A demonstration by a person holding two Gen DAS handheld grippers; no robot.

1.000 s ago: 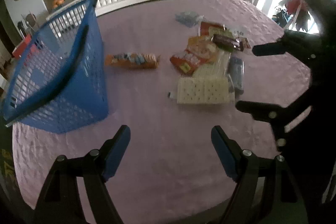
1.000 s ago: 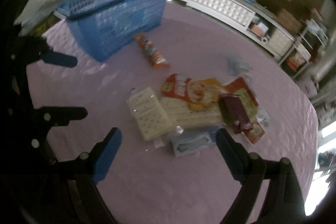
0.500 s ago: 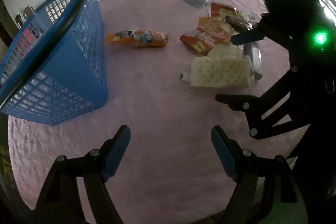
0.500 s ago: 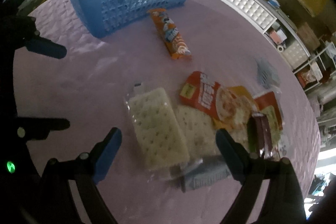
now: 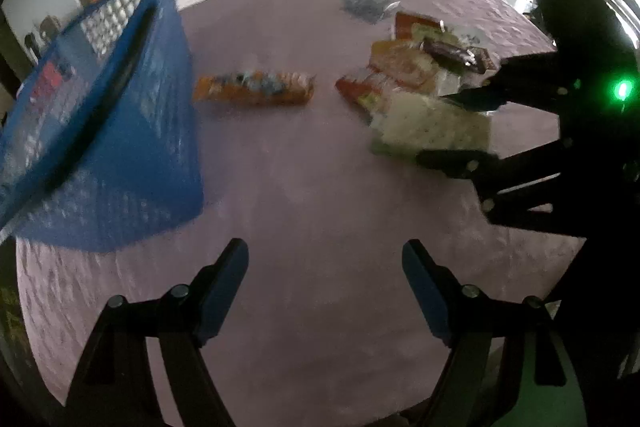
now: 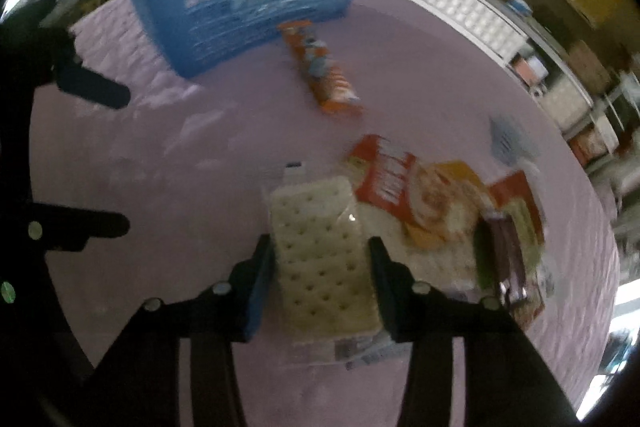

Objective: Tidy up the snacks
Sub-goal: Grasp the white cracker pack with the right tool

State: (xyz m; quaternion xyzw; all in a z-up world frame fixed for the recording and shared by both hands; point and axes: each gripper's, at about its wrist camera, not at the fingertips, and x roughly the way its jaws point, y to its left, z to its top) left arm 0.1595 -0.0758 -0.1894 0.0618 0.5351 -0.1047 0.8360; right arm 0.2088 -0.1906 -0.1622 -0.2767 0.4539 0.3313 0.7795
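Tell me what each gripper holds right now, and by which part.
The right gripper has its fingers closed on the long sides of the white cracker pack, at its near half. The left gripper is open and holds nothing.

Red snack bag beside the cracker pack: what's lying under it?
The red snack bag overlaps a second pale cracker pack and a yellow-orange packet. Anything beneath those is covered.

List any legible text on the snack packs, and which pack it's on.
None can be read.
Red and yellow snack bag: large white lettering, too blurred.
Orange biscuit roll: print blurred.
Cracker pack between the right gripper's fingers: no print visible.
Dark bar: unreadable.
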